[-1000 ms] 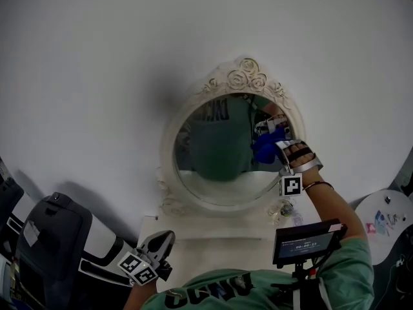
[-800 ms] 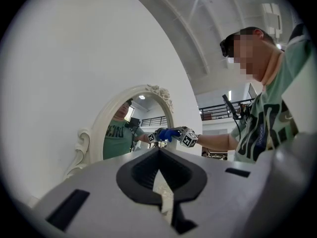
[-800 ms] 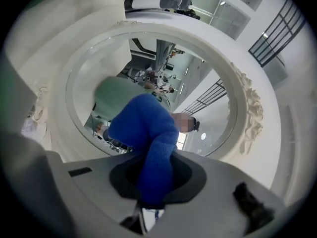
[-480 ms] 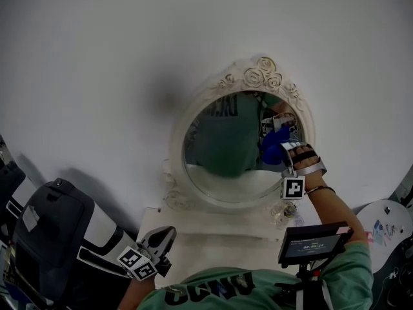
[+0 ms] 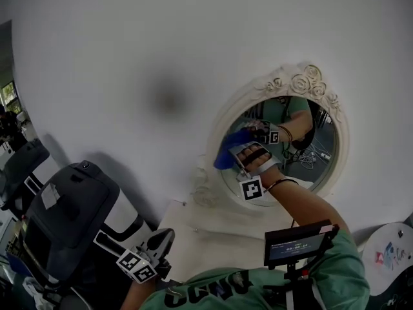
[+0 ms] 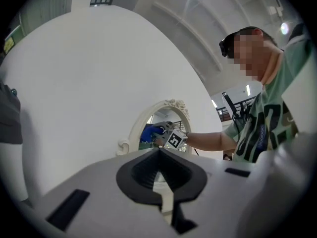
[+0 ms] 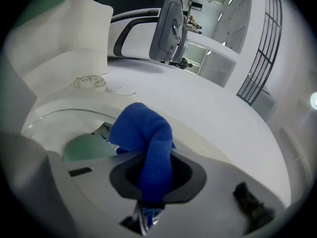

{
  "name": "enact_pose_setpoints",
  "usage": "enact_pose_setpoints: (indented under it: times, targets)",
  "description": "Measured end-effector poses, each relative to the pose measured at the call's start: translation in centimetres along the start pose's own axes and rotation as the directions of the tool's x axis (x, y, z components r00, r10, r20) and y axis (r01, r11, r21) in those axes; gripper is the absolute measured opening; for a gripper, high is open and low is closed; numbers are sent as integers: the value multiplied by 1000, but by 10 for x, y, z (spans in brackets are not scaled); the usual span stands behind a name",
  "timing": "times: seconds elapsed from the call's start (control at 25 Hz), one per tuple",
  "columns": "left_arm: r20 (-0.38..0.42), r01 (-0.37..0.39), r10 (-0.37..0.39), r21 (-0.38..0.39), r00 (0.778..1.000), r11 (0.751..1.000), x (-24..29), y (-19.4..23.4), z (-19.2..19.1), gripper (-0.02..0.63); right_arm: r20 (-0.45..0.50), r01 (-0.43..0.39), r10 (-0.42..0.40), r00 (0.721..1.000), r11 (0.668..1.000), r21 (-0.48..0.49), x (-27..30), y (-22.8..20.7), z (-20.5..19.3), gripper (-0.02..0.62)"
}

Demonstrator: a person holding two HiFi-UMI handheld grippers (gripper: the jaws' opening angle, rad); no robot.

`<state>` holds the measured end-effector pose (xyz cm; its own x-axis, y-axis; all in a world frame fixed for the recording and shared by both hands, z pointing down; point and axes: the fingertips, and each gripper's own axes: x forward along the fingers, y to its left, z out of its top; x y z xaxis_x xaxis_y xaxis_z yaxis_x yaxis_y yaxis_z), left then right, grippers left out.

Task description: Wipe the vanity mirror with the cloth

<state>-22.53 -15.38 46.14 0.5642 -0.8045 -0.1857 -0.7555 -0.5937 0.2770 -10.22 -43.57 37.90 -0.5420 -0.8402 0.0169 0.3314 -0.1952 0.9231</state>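
The oval vanity mirror [image 5: 290, 147] in its white ornate frame [image 5: 303, 82] leans on the white wall. My right gripper [image 5: 237, 148] is shut on a blue cloth [image 5: 227, 155] and presses it against the left part of the glass, close to the frame. In the right gripper view the cloth [image 7: 146, 138] bulges out of the jaws onto the mirror [image 7: 81, 147]. My left gripper [image 5: 158, 241] hangs low at the front left, away from the mirror, and is shut on nothing. From the left gripper view [image 6: 161, 155] the mirror [image 6: 161, 125] and cloth [image 6: 148, 133] show far ahead.
The mirror stands on a white vanity top [image 5: 206, 231]. A dark grey and white seat-like object [image 5: 71, 212] stands at the left. A small screen [image 5: 300, 241] sits at my chest. A round white table [image 5: 387, 250] is at the lower right.
The right gripper has carried the cloth from the mirror's right side across to its left side. The head view has swung left, so the mirror sits further right. The left gripper has stayed put.
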Motion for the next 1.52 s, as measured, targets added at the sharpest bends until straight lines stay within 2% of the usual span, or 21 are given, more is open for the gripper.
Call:
enact_pose_setpoints:
  times: [0.12,0.24,0.4,0.56,0.76,0.92,1.16,1.28,1.52]
  targets:
    - [16,-39,39,2,999,999,-16,8,3,0,25,-24,24,999,1000,18,21,3,19,51]
    - [17,-63,63,-7,998,998,-22,14,2,0,25,-30,30,999,1000,4,25,9,14,49]
    - [10,-21,21,-10,1000,1000,-6,9,2,0,7,-31,31,999,1000,4,18,10,2,49]
    - [-11,46,-46,-3,999,999,19,-3,-1,0,-29,-53,54,998,998,34,-13,26,-34,49]
    - [-45,143,-144,-12,989,990,56,-19,-9,0,-146,-83,88,985,996,42,-74,57,-111,49]
    - [-61,225,-226,-19,972,974,86,-39,-15,0,-273,-132,142,952,990,54,-132,89,-179,49]
    - [-76,297,-299,-39,951,954,115,-62,-25,0,-453,-198,214,865,977,83,-203,128,-268,49]
    - [-84,307,-309,-43,947,951,121,-65,-28,0,-484,-192,214,849,977,94,-216,132,-286,49]
    - [-79,288,-290,-39,954,957,115,-61,-25,0,-513,-185,230,827,973,139,-217,125,-283,50]
